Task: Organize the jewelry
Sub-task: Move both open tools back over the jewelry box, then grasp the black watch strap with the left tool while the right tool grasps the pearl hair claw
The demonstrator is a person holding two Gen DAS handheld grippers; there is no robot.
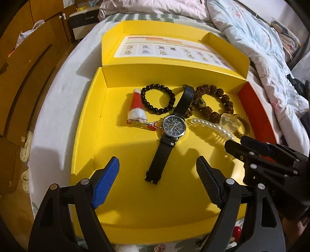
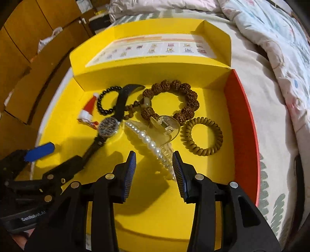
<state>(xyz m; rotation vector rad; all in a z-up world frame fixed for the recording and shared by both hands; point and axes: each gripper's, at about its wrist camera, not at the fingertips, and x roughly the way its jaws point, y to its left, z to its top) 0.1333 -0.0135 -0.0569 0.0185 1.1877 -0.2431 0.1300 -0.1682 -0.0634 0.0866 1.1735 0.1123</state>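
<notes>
Spread left gripper [image 1: 158, 174] hovers over watch [image 1: 170, 128] (strap running lengthwise toward it); right gripper [image 2: 154, 168] half-spread.

We see a bed [image 1: 64, 100] with a pale sheet serving as the support surface. An open yellow box [image 1: 85, 135] rests directly on it, lid flap folded back toward 12 o'clock. From the box, a crumpled floral quilt [image 1: 257, 44] lies on the bed at 2 o'clock. A white-pink blanket [image 1: 147, 7] lies at 12 o'clock.
</notes>
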